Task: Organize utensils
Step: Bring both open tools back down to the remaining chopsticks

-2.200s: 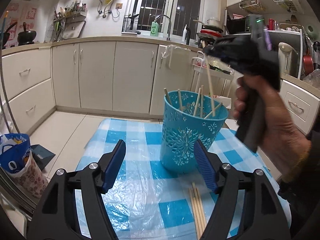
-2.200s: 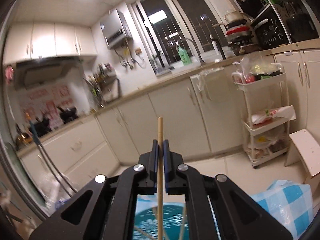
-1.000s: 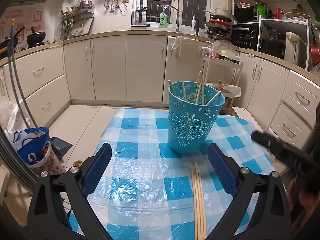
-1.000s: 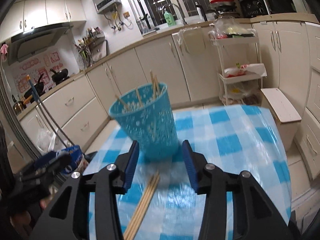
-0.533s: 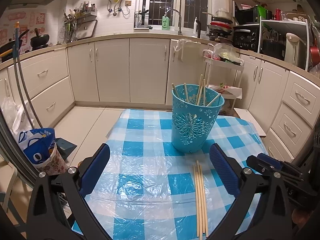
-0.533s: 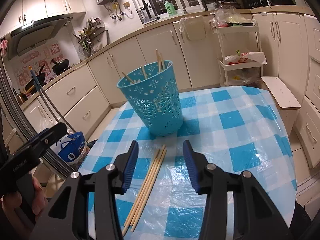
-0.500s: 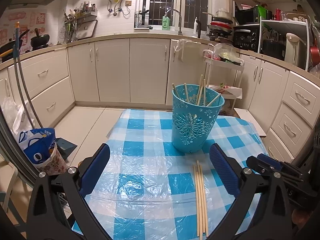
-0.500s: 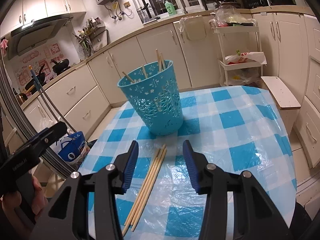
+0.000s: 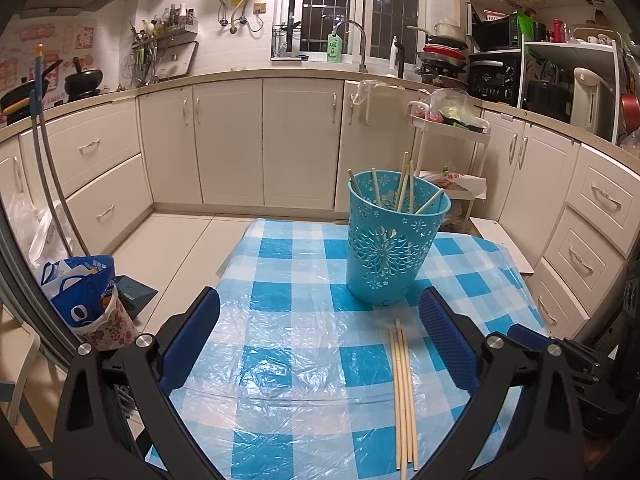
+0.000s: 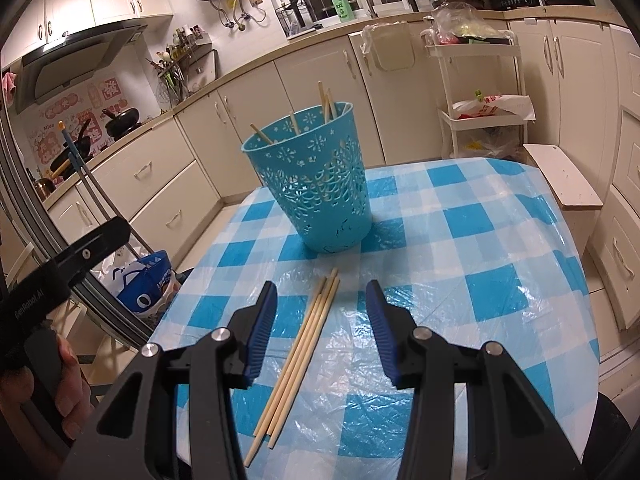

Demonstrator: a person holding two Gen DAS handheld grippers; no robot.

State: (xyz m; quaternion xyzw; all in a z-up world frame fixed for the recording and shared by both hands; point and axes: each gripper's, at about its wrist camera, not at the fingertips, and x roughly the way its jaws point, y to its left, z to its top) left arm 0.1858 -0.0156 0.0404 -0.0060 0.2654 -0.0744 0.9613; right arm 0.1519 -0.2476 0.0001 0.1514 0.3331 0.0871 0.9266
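A turquoise perforated holder [image 9: 394, 240] stands upright on the blue-checked table [image 9: 280, 360] with several wooden chopsticks in it; it also shows in the right wrist view [image 10: 316, 184]. A few loose chopsticks [image 9: 403, 392] lie together on the cloth in front of it, also seen in the right wrist view [image 10: 300, 356]. My left gripper [image 9: 320, 344] is open and empty, low over the near table. My right gripper [image 10: 322, 328] is open and empty, its fingers straddling the loose chopsticks from above.
The table is covered in clear plastic over the cloth. A blue bag [image 9: 86, 300] sits on the floor at the left. A white shelf trolley [image 10: 480, 92] and cream cabinets [image 9: 300, 140] stand beyond the table. A small white stool [image 10: 568, 184] stands at the right.
My right gripper let a chopstick go into the holder, opened, and came down over the loose chopsticks. My left gripper drew back from the holder and opened wider.
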